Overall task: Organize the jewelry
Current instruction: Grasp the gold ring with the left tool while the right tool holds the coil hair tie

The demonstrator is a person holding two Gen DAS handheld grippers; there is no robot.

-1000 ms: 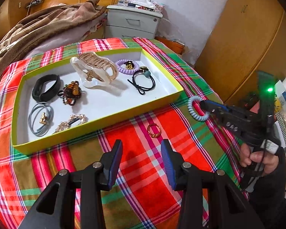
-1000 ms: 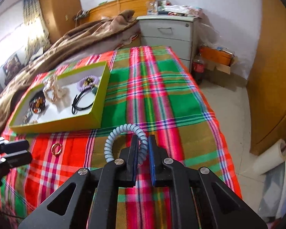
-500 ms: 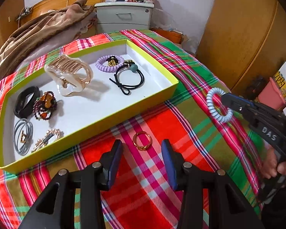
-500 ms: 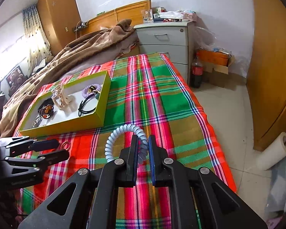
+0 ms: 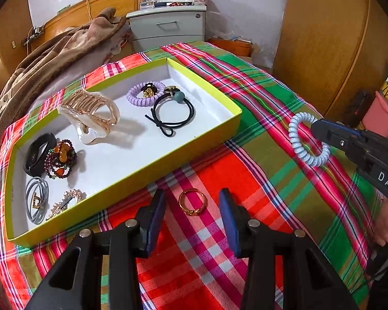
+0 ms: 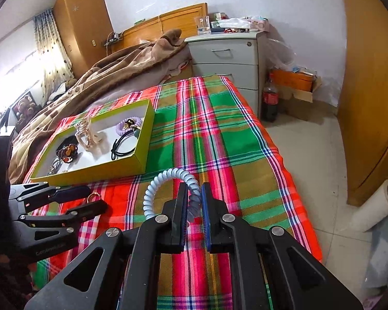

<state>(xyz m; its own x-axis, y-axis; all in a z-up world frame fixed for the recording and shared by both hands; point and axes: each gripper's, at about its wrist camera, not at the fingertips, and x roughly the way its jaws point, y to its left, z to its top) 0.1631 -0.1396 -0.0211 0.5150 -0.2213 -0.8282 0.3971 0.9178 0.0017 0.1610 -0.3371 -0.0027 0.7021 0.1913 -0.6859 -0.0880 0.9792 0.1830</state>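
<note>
Straddling a gold ring (image 5: 192, 202), the left gripper (image 5: 192, 215) sits low over the plaid cloth (image 5: 258, 170) with its jaws wide apart — one blue pad (image 5: 155, 218) on each side of the ring, neither touching it. The ring lies flat on the cloth just outside the near wall of the yellow-green box (image 5: 168, 160). To the right of the box, well apart from it, the right gripper (image 6: 194, 201) has its jaws clamped on a pale blue coil hair tie (image 6: 165, 183), which stands up out of the pads as an arc; in the left wrist view the same tie (image 5: 306, 139) hangs off the gripper tip above the cloth — clear of the box. Inside the box, on its white floor: a clear-and-gold claw clip (image 5: 90, 115) near the middle toward the back wall, a purple coil tie (image 5: 144, 94) with a small dark-and-gold piece in its centre at the back right, a black elastic tie (image 5: 173, 115) with a grey-green bead just in front of that, a black band (image 5: 37, 155) and a beaded amber-and-dark bracelet (image 5: 60, 159) touching each other at the left, a grey looped tie (image 5: 36, 200) and a gold ornate clip (image 5: 66, 201) in the near left corner. Behind the box lies a brown blanket (image 5: 51, 56); beyond it, a grey drawer cabinet (image 5: 168, 28).
</note>
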